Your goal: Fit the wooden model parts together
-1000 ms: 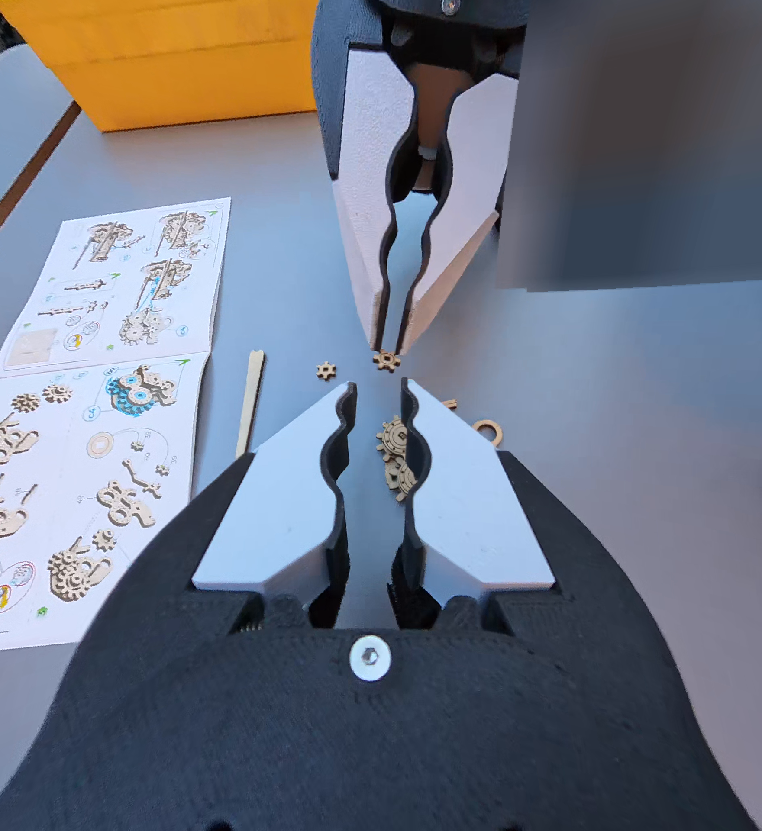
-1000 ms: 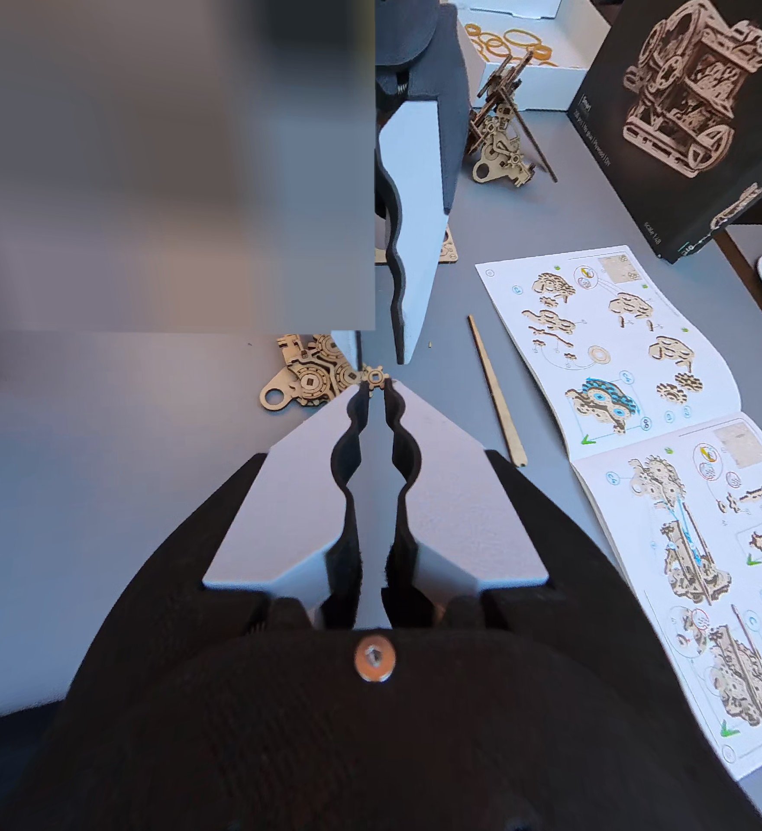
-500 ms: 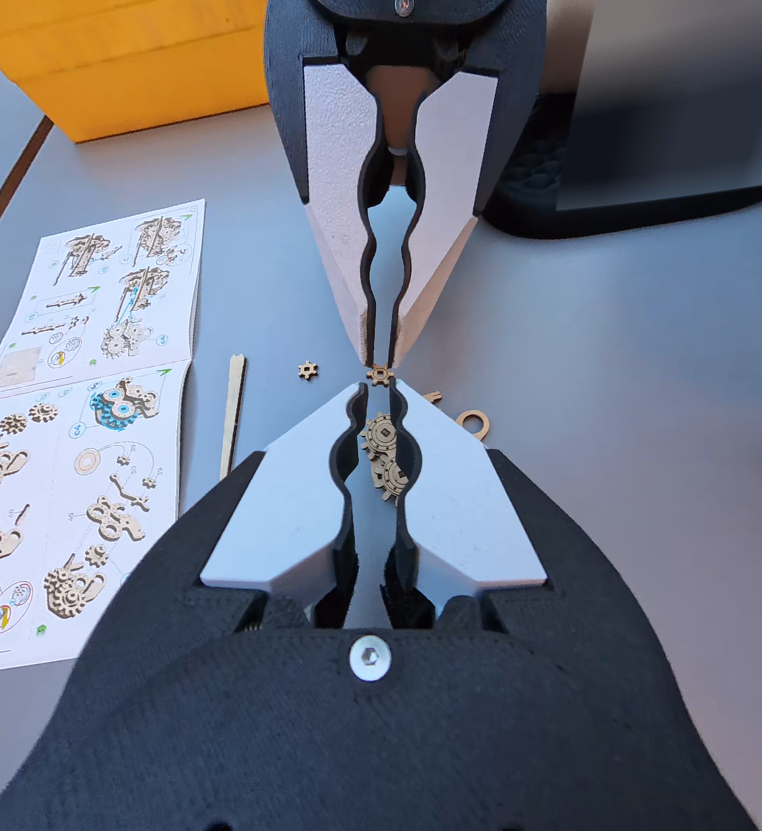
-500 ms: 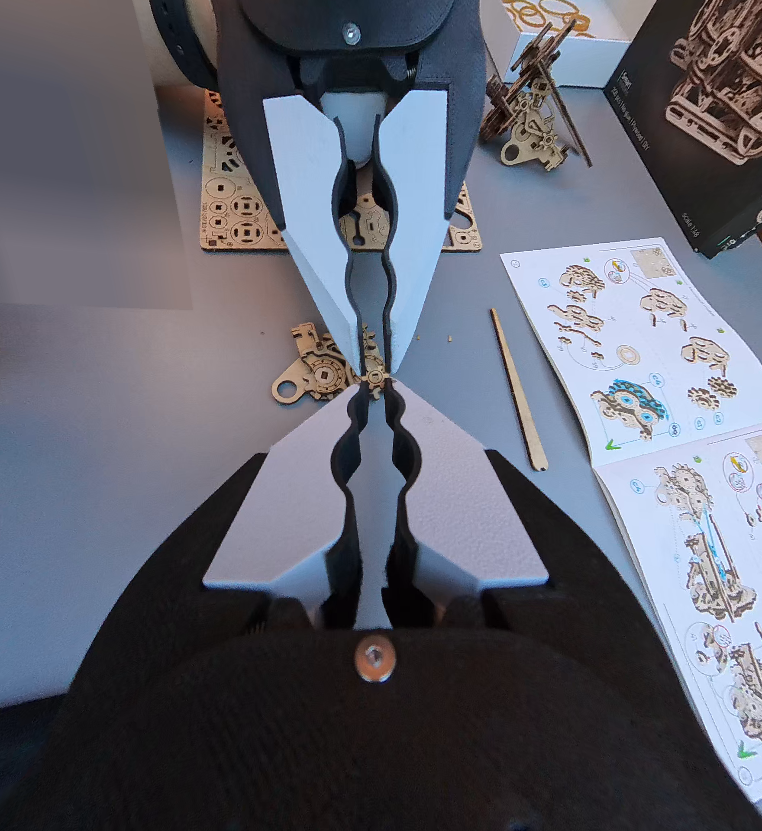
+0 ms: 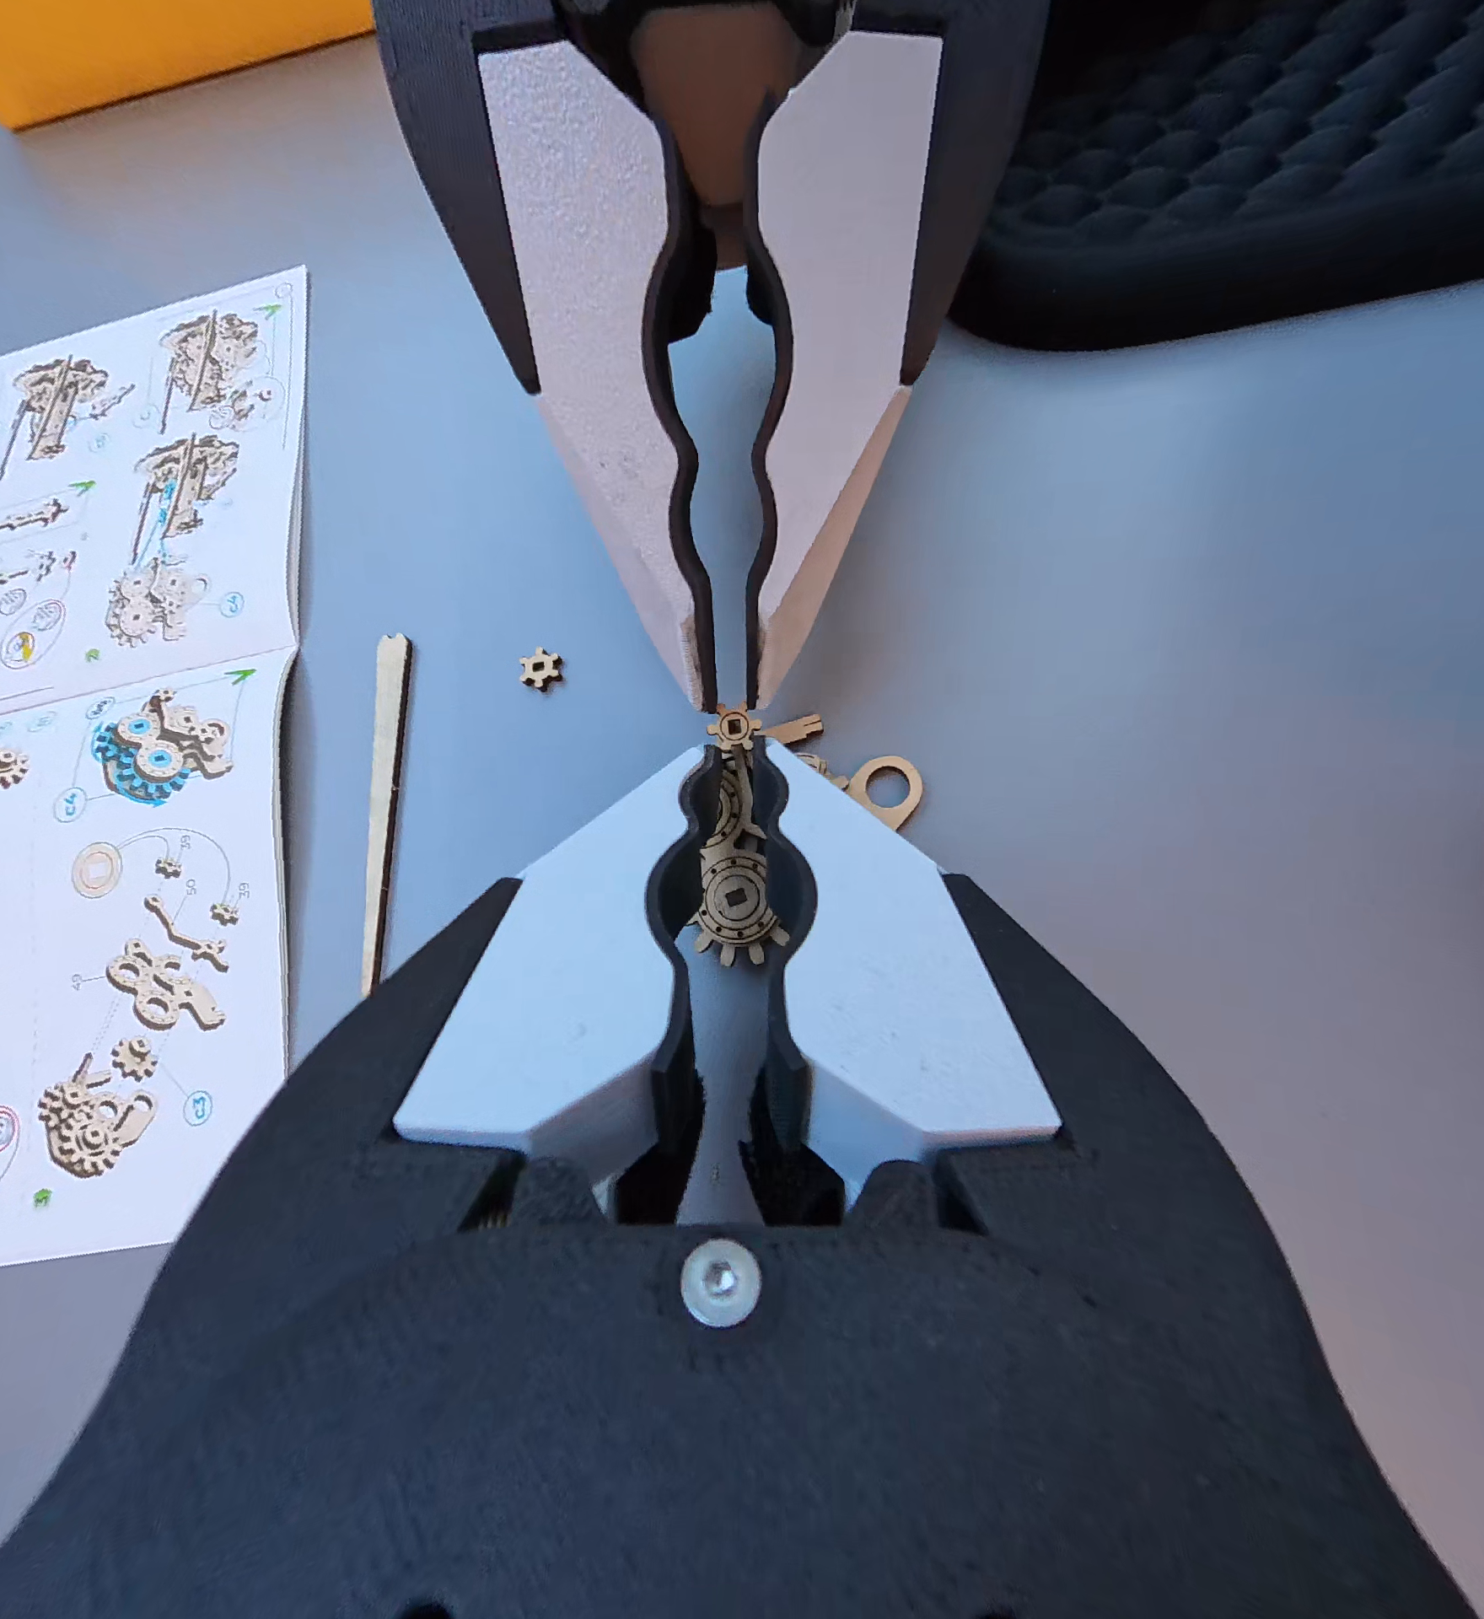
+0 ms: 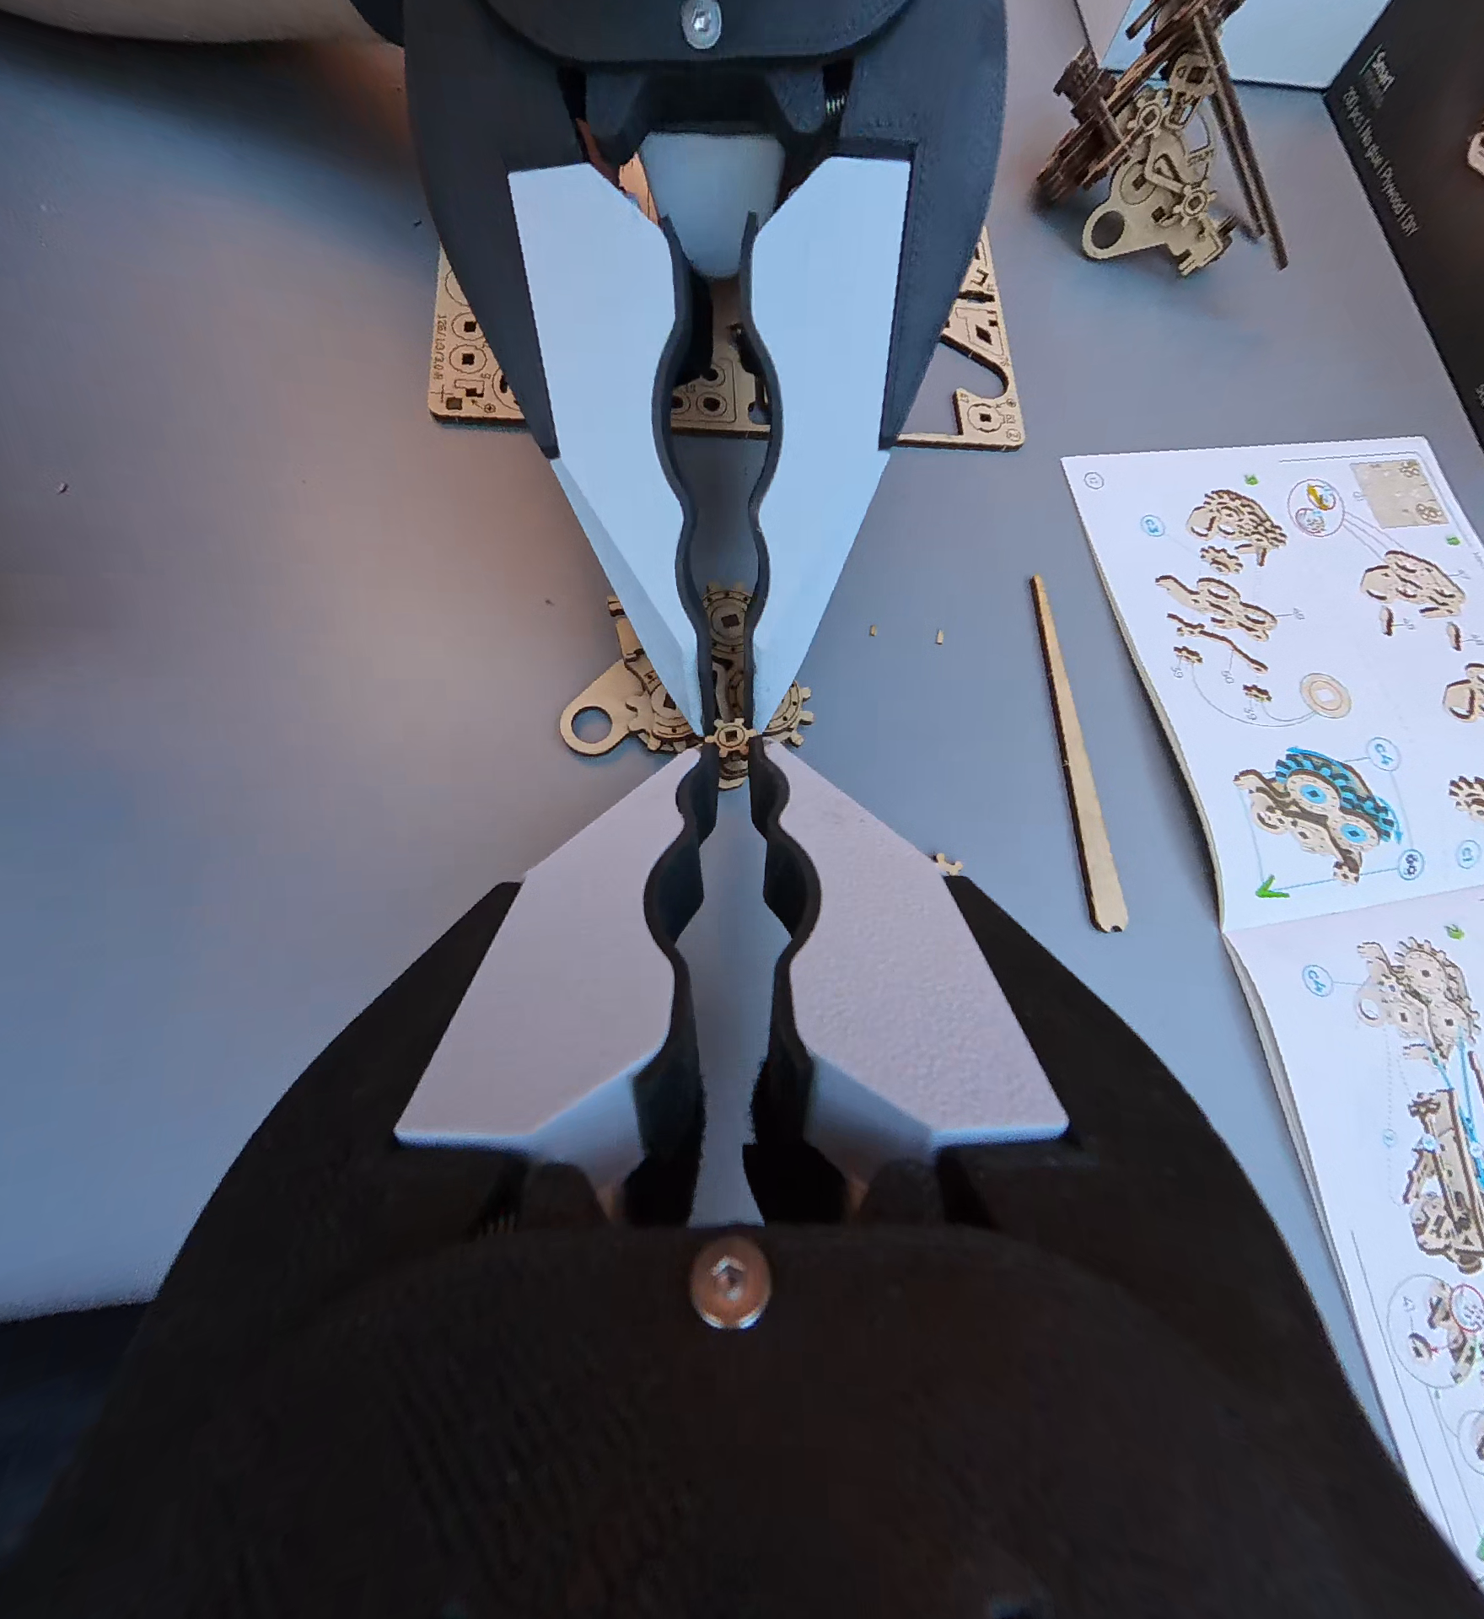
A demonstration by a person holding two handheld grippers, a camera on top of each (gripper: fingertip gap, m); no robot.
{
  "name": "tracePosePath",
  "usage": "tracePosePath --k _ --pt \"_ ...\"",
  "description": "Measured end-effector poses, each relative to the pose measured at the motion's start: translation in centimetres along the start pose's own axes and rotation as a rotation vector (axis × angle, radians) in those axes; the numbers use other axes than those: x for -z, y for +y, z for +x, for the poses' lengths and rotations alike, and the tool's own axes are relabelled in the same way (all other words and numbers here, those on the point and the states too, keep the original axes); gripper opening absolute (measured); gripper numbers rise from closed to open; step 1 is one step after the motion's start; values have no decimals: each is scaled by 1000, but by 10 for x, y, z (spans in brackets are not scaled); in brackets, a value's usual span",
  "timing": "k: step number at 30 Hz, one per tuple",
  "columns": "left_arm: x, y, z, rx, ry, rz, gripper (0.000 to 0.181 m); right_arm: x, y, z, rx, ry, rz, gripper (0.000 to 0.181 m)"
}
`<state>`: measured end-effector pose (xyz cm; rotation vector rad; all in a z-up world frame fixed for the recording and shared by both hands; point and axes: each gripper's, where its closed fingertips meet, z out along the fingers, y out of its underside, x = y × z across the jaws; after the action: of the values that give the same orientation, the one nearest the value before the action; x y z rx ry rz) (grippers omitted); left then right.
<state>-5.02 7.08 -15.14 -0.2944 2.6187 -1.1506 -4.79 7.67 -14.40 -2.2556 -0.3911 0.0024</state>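
Note:
A flat wooden gear assembly [image 6: 625, 710] with a ring tab lies on the grey table; one of its gears shows between my left fingers [image 5: 734, 902]. My left gripper [image 5: 731, 755] points down at it with jaws drawn in on its upright part; it enters the right wrist view from the top [image 6: 725, 705]. My right gripper [image 6: 728, 760] is shut on a tiny wooden gear [image 6: 728, 736], held flat at its tips. In the left wrist view the right gripper [image 5: 730, 701] meets mine tip to tip, the tiny gear [image 5: 734, 725] right over the assembly.
A loose tiny gear [image 5: 540, 670], a wooden stick [image 5: 388, 788] and an open instruction booklet [image 5: 151, 701] lie left. A yellow box [image 5: 108, 53] and black cushion [image 5: 1290, 175] sit behind. The right wrist view shows a parts sheet [image 6: 975, 385], a built model [image 6: 1159, 158] and a black box [image 6: 1466, 219]. Both grippers' tips are close together, under 4 cm apart. From either gripper's tips it is about 9 cm to the wooden stick [image 5: 388, 788]. Seen from the right wrist view [image 6: 1070, 764] as well.
My left jaws have closed in from open onto the assembly. The right gripper has swung in line with the left and brought the tiny gear over the assembly, tips now meeting.

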Motion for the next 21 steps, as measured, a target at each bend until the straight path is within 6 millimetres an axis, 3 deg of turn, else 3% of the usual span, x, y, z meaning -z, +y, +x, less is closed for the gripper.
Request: tracePosePath --k 21 --pt "-3 0 -3 99 28 11 4 0 4 3 -88 -84 13 5"
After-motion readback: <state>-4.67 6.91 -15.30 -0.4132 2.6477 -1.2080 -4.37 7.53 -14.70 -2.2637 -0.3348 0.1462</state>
